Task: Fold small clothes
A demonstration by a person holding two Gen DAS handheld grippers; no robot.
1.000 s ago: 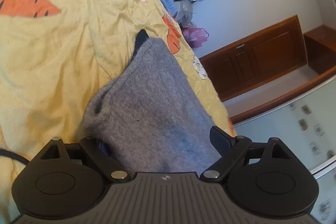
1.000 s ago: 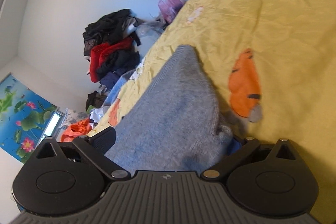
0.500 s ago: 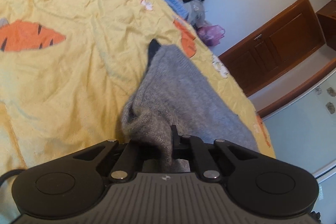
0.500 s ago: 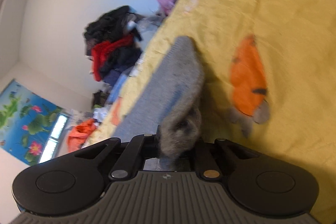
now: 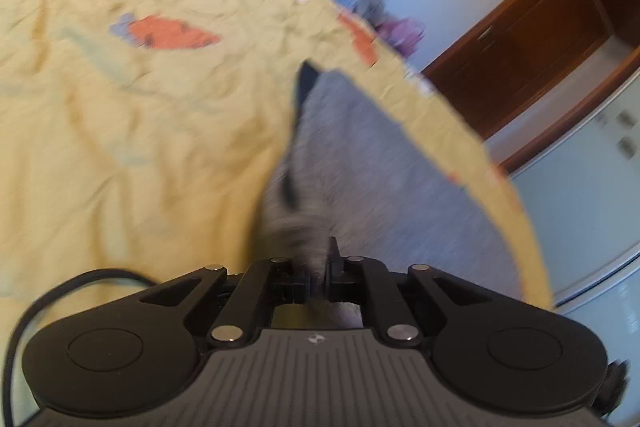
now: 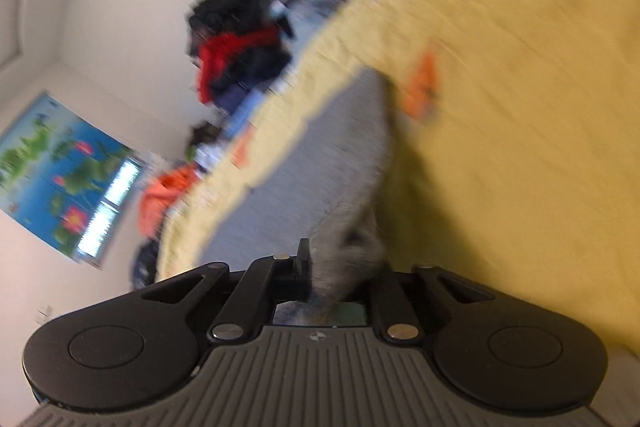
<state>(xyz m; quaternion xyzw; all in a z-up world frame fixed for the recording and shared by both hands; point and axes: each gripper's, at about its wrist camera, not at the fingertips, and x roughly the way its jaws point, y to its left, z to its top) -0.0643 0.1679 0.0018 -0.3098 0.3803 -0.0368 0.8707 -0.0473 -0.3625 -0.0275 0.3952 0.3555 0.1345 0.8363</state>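
A grey knitted garment (image 5: pixel 380 155) lies on the yellow bedsheet (image 5: pixel 140 127) near the bed's edge, with a dark piece showing at its far tip. My left gripper (image 5: pixel 318 267) is shut on a bunched near corner of it, lifted off the sheet. In the right wrist view the same grey garment (image 6: pixel 320 167) runs up to my right gripper (image 6: pixel 344 267). Its jaws are opening, and a thick wad of the cloth still fills the gap between them. Both views are blurred by motion.
The yellow sheet (image 6: pixel 520 107) has orange prints and stretches wide beside the garment. A pile of dark and red clothes (image 6: pixel 240 47) sits beyond the bed against the wall. A wooden cabinet (image 5: pixel 520 59) stands past the bed edge. A picture (image 6: pixel 60 167) hangs on the wall.
Both grippers closed from wide open onto the garment's near corners, then swept across the bed, pulling the grey cloth with them. The right jaws now stand a little wider than half a second ago.
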